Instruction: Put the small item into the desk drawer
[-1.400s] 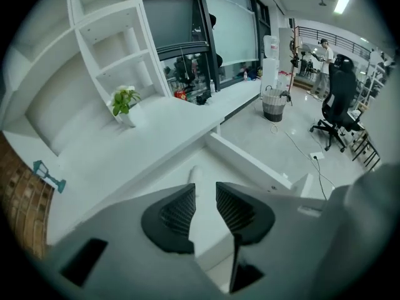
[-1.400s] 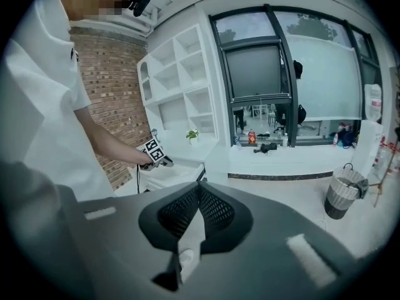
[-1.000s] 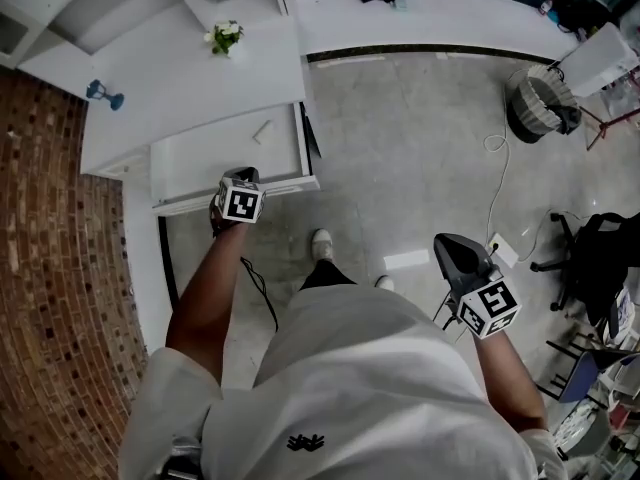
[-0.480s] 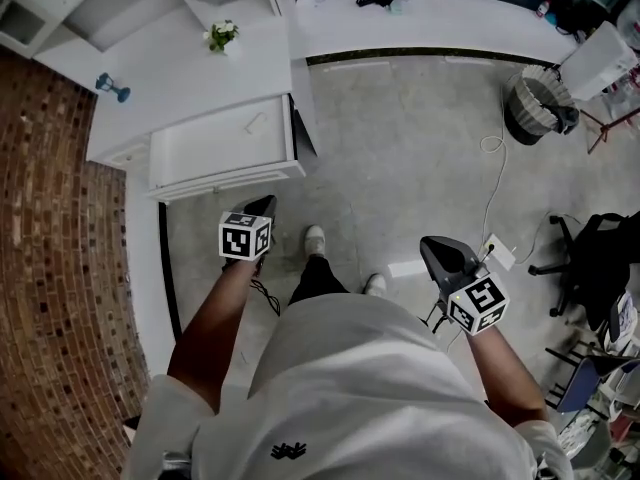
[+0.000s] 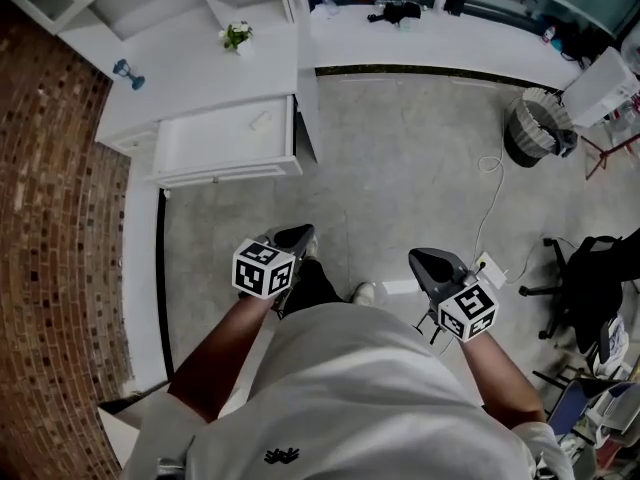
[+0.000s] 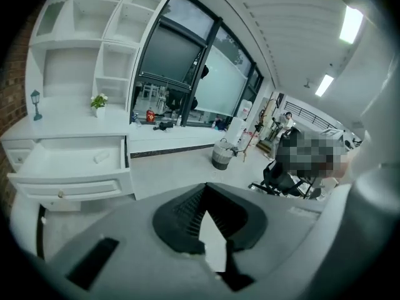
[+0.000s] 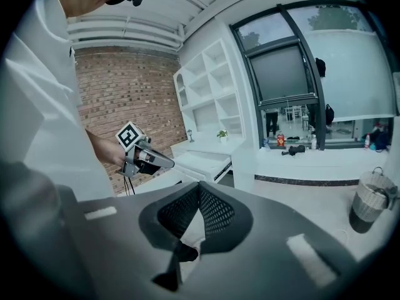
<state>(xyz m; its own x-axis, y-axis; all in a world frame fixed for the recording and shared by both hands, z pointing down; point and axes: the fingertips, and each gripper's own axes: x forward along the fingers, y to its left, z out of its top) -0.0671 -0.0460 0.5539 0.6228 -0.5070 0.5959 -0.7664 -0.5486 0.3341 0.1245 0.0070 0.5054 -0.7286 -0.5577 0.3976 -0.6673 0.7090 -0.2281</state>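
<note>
Stood on the grey floor (image 5: 400,148), well apart from the white surface (image 5: 200,78). Held the left claw (image 5: 298,234) low in front of the body, jaws pressed together with nothing between them. Held the right claw (image 5: 420,259) level with it, likewise closed and empty. Found the drawer (image 5: 225,146) pulled open under the surface, with the small item (image 5: 261,120), a pale oblong piece, lying inside toward its right side, far from both claws. Saw a small potted plant (image 5: 236,36) and a blue ornament (image 5: 129,72) standing upright on the surface behind the drawer.
</note>
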